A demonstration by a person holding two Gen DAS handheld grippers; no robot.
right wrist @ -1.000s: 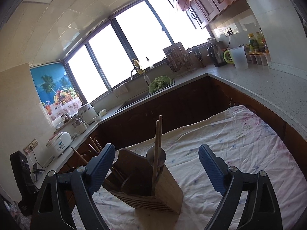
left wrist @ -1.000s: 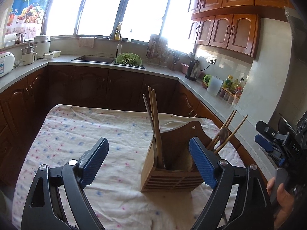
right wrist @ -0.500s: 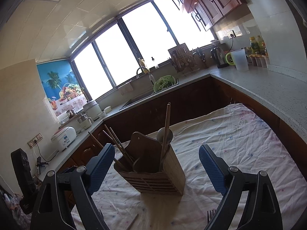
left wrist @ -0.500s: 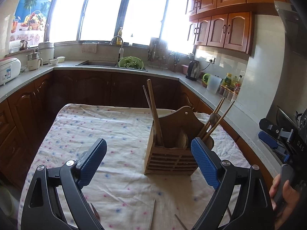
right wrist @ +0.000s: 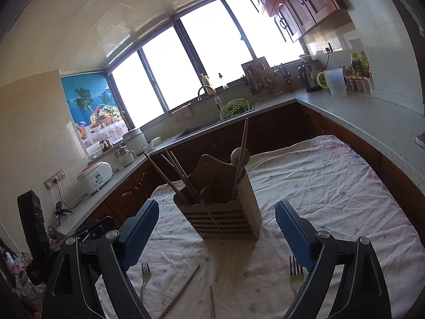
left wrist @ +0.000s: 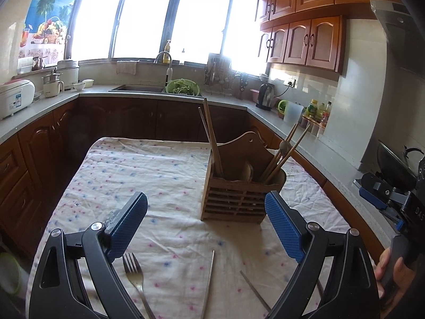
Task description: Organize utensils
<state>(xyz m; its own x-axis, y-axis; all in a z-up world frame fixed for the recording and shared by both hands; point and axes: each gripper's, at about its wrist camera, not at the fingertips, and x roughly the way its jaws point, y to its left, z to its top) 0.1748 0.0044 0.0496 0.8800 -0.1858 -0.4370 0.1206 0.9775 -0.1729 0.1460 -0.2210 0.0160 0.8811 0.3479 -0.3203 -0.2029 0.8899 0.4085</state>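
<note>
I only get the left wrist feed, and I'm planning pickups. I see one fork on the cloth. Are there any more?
Observer: Yes. The right wrist view shows a second fork lying on the cloth, next to the right-hand finger of the right gripper.
Operator: Is that gripper carrying anything?
Observer: No. Its jaws stand open with nothing between them, and the wooden holder stands on the cloth beyond them.

slatted wooden utensil holder (left wrist: 233,199), matt, with wooden chopsticks (left wrist: 212,138); shiny metal fork (left wrist: 135,273) on wrinkled dotted cloth (left wrist: 159,175); textured blue pads (left wrist: 283,226) on glossy black plastic left hand-held gripper (left wrist: 205,223); polished stone tabletop (right wrist: 372,117).
</note>
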